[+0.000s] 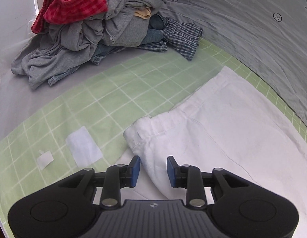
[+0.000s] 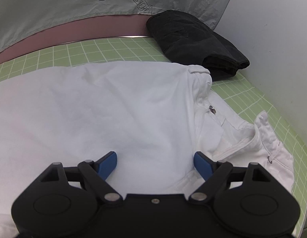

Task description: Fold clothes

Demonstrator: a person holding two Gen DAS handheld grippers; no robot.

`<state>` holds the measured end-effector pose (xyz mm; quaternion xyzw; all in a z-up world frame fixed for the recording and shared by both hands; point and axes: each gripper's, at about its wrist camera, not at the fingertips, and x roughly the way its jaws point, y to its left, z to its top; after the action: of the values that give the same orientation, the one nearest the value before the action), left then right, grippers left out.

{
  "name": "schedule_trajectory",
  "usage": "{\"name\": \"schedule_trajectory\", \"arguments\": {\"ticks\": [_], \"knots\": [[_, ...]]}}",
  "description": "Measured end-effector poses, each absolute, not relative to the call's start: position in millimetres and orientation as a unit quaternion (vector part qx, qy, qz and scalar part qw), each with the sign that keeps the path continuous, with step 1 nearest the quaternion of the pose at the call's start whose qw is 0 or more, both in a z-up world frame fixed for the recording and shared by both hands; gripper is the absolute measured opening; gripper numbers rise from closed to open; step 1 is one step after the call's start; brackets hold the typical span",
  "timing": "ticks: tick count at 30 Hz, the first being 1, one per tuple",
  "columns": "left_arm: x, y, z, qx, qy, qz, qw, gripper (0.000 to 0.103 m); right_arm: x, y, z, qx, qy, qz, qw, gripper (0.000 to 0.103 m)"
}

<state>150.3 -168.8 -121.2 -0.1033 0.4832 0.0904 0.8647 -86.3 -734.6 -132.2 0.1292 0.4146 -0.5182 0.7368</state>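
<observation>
Evidently the white trousers point(image 1: 223, 123) are the piece in hand: they lie spread on the green grid mat point(image 1: 105, 99) covering the tabletop, waistband and button toward the right side, with what looks like one layer already lying over another, though the wrist views are too close to be sure. The left gripper point(image 1: 153, 168) has its fingers parted and straddles a rounded cloth edge; the right gripper point(image 2: 155, 163) is spread wide over flat fabric, clasping nothing. A fold would call for both to pinch an edge and carry it across. Room is good to the left, where bare mat runs toward the unsorted pile point(image 1: 97, 29); on the right a folded black garment point(image 2: 195, 41) sits near the waistband, and the mat's edge is close there.
</observation>
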Motion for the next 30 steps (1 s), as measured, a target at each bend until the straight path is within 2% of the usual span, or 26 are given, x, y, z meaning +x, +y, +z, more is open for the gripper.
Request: {"name": "schedule_trajectory", "arguments": {"ticks": [7, 17, 24, 26, 28, 29, 30], "knots": [[162, -169, -128, -0.106, 0.490, 0.092, 0.860, 0.032, -82, -751, -113, 0.126, 0.383, -0.510, 0.760, 0.085], [170, -177, -131, -0.085, 0.496, 0.104, 0.858, 0.032, -62, -844, -115, 0.157, 0.352, -0.535, 0.751, 0.086], [172, -178, -129, -0.088, 0.496, 0.116, 0.856, 0.032, -80, -897, -129, 0.327, 0.280, -0.546, 0.719, 0.087], [173, -180, -129, -0.086, 0.496, 0.120, 0.856, 0.029, -75, -902, -134, 0.333, 0.284, -0.552, 0.709, 0.083], [174, -180, -127, -0.081, 0.491, 0.124, 0.858, 0.021, -70, -904, -136, 0.321, 0.295, -0.566, 0.700, 0.067], [178, -182, -123, -0.081, 0.485, 0.119, 0.863, 0.011, -68, -904, -137, 0.314, 0.300, -0.571, 0.697, 0.063], [181, -184, -119, -0.080, 0.477, 0.113, 0.868, 0.007, -67, -905, -137, 0.306, 0.305, -0.573, 0.696, 0.050]]}}
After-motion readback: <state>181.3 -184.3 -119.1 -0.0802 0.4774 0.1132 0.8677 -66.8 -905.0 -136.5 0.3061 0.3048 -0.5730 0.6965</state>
